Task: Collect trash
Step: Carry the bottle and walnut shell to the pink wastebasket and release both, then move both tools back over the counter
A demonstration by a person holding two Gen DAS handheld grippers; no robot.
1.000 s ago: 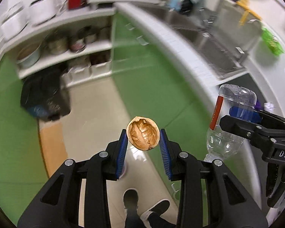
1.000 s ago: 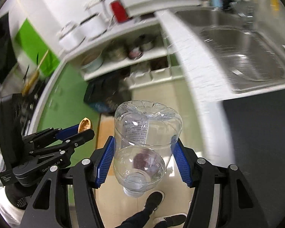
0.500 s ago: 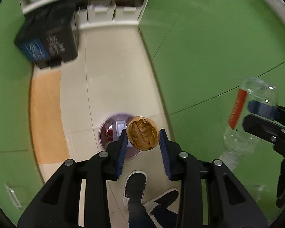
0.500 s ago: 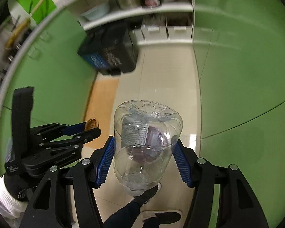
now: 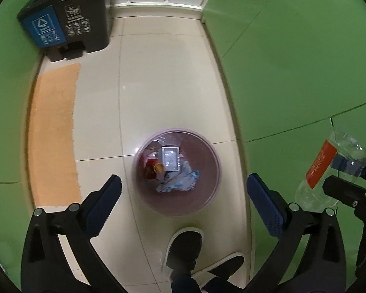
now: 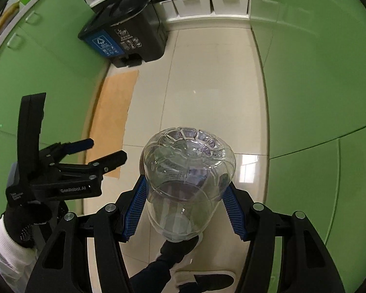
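While left claw (image 5: 184, 196) jaws just sprang wide, empty, over bin (image 5: 217, 171), right claw (image 6: 184, 208) grips bottle (image 6: 188, 178), off to bin's right, nearer cabinets.

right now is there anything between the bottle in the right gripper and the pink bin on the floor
Nothing visible. The right gripper holds the clear bottle off to the side of the open pink bin; the left gripper hangs over the bin, jaws just opened and empty.

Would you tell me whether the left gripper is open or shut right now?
Open: the left gripper has just been opening, its jaws stand wide apart with nothing between them, above the pink bin.
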